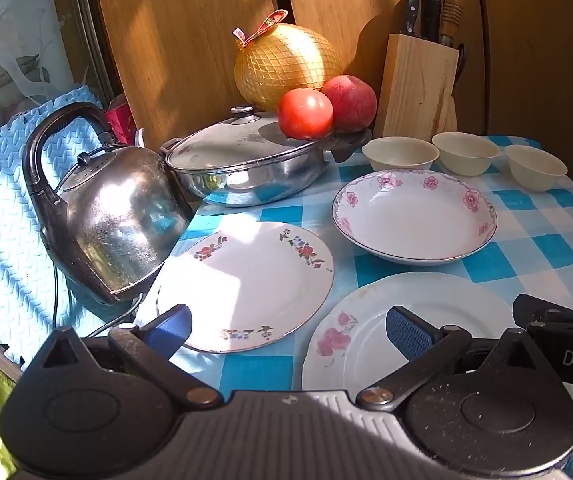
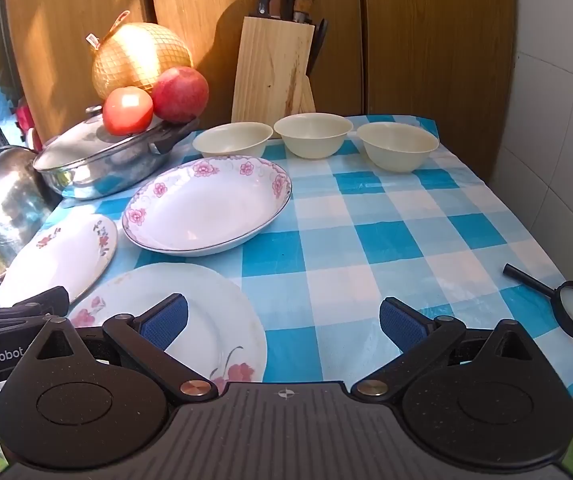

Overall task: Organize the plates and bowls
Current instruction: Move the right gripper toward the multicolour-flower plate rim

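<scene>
3 plates and 3 bowls sit apart on the blue-and-white checked cloth (image 2: 366, 216) that covers the counter. The deep plate with pink flowers round its rim (image 2: 206, 204) lies in the middle. The flat plate with red and blue sprigs (image 1: 246, 286) lies to its left, just beside the metal kettle (image 1: 106, 216). The pale plate with pink blossoms (image 2: 190, 316) lies nearest, below both grippers. Behind the deep plate, 3 plain cream bowls stand upright in a row, none touching: the left bowl (image 2: 232, 138), the middle bowl (image 2: 312, 134) and the right bowl (image 2: 398, 146).

The left gripper (image 1: 288, 328) hangs over the gap between the sprigged and blossom plates, its jaws spread wide with nothing between them. The right gripper (image 2: 282, 324) hangs over the near cloth, its jaws likewise wide apart and empty.

Further left, a lidded steel pan (image 1: 246, 164) carries a tomato (image 1: 304, 114) and an apple (image 1: 350, 102), with a netted pomelo (image 1: 286, 64) behind. A wooden knife block (image 2: 272, 72) stands at the back. A magnifying glass (image 2: 566, 308) lies at the right edge.
</scene>
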Tool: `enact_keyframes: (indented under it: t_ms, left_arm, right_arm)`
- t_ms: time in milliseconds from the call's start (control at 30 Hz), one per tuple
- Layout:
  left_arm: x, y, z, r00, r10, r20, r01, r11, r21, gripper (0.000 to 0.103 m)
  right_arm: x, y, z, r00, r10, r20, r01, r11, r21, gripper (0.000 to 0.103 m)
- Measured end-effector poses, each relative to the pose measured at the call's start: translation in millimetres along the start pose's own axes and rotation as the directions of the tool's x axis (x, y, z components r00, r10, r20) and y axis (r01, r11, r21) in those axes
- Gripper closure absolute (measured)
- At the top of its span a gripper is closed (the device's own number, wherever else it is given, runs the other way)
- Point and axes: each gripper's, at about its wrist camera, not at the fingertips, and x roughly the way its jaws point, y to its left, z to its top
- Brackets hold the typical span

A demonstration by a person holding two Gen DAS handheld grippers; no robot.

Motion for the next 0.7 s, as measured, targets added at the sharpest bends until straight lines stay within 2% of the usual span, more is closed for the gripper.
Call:
enact_keyframes:
  t_ms: [467, 600, 700]
  left_arm:
    - [1.4, 0.8, -5.6, 0.997, -0.053, -0.058, 0.053, 0.999, -0.01, 0.005]
    - [3.2, 0.2, -7.2, 0.992, -0.092, -0.086, 0.091, 0.996, -0.017, 0.006]
    - [7.4, 0.9, -9.8, 0.982, -0.139, -0.126, 0.137, 0.99, -0.031, 0.006]
  right_arm:
    - [1.5, -1.5, -2.3, 1.0, -0.007, -0.009, 0.007, 1.0, -0.012, 0.0]
    - [3.1, -2.3, -2.0, 1.0, -0.012, -0.015, 0.012, 1.0, -0.013, 0.0]
    - [4.7, -2.8, -1.7, 1.0, -0.014, -0.019, 0.014, 1.0, -0.02, 0.0]
